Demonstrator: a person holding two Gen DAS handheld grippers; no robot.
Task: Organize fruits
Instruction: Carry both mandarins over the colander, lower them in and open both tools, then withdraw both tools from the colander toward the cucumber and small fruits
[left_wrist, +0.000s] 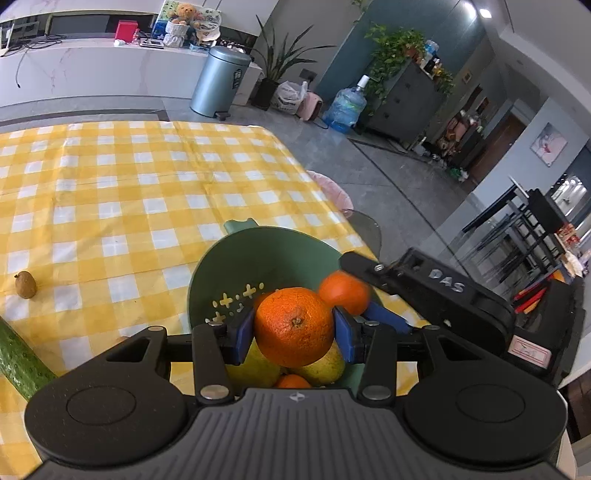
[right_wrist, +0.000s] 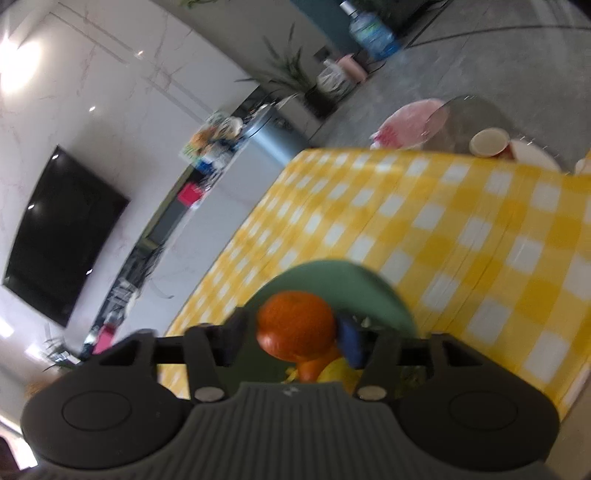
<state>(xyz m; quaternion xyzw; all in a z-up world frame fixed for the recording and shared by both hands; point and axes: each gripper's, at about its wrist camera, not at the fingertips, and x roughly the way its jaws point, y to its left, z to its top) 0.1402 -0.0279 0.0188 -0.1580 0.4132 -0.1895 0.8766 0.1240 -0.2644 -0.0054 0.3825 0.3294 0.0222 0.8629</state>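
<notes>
Blur smears checked cloth (right_wrist: 461, 229); left jaws clamp orange (left_wrist: 294, 325), right jaws apart.

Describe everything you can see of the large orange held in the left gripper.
The large round orange has bright, dimpled peel and a small brownish stem scar facing the camera. It looks whole. The blue pads of the left gripper press on its two sides, holding it just over the green plastic colander bowl, above yellowish fruit lying inside.
</notes>
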